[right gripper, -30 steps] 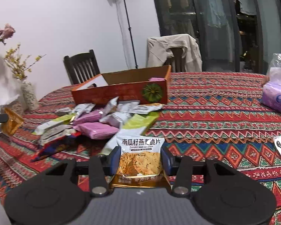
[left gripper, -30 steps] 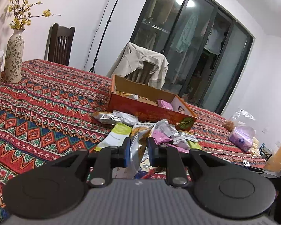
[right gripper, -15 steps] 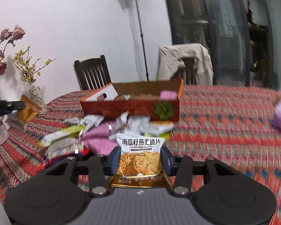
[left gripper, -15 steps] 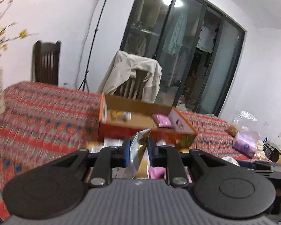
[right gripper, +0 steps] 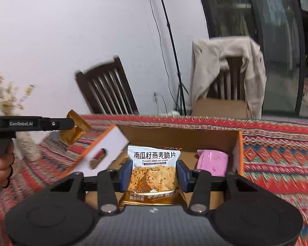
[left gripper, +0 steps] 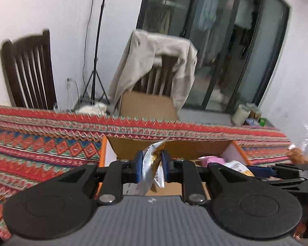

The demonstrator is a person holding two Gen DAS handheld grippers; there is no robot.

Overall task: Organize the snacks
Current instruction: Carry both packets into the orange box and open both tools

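Note:
An orange cardboard box (right gripper: 239, 143) with a brown inside stands open on the patterned tablecloth; it also shows in the left wrist view (left gripper: 195, 146). My right gripper (right gripper: 153, 174) is shut on a pumpkin seed oat crisp packet (right gripper: 153, 170), held over the box's near side. My left gripper (left gripper: 152, 165) is shut on a silver and gold snack packet (left gripper: 152, 160), edge-on, just above the box's near left part. It shows from the side in the right wrist view (right gripper: 71, 127), left of the box. A pink packet (right gripper: 212, 163) lies inside the box at the right.
Beyond the table's far edge stand a dark wooden chair (right gripper: 106, 88), a chair draped with a beige jacket (right gripper: 228, 69), and a light stand (left gripper: 95, 47). The box's white end flap (right gripper: 100, 153) with a handle hole tilts outward at the left. A plastic bag (left gripper: 306, 143) lies at the right.
Both grippers have moved forward from the snack pile to the box, each keeping its packet. The pile has dropped out of view and the box now fills the near field.

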